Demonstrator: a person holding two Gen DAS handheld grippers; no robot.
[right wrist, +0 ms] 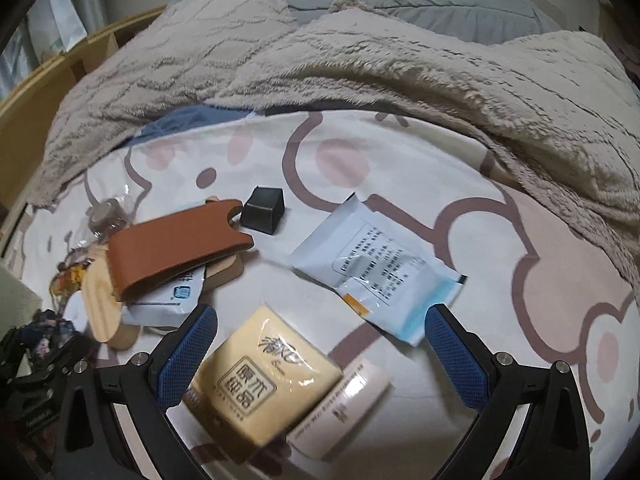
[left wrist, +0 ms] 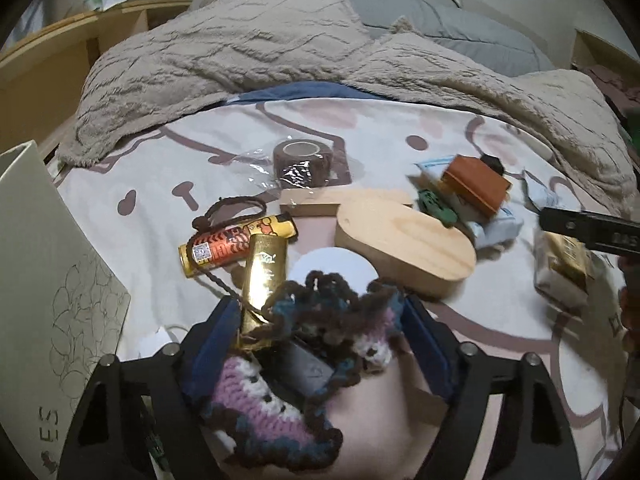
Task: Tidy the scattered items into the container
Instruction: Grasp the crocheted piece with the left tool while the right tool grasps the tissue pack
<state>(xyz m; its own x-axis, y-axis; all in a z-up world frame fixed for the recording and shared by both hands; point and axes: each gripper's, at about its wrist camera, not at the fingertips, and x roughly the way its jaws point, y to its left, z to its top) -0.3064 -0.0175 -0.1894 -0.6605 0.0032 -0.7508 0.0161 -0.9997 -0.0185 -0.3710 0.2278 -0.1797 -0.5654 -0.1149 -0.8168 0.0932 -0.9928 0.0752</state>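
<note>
A crocheted pouch [left wrist: 304,344] in purple, white, blue and brown yarn sits between the blue pads of my left gripper [left wrist: 320,320], which is shut on it. A shiny gold box [left wrist: 264,276] leans against the left pad. The cream container [left wrist: 44,280] with a flower line drawing stands at the left edge. My right gripper [right wrist: 320,312] is open just above a yellow tissue pack [right wrist: 260,376], whose left side lies near the left pad. A pale tube-shaped packet [right wrist: 344,404] lies beside the pack.
Scattered on the cartoon-print sheet [left wrist: 380,128] are a brown tape roll [left wrist: 302,160], an orange tube with a cord [left wrist: 236,244], wooden blocks [left wrist: 404,240], a brown leather case [right wrist: 172,244], a black cube [right wrist: 264,210] and a white sachet [right wrist: 376,268]. A fluffy beige blanket [right wrist: 360,80] borders the far side.
</note>
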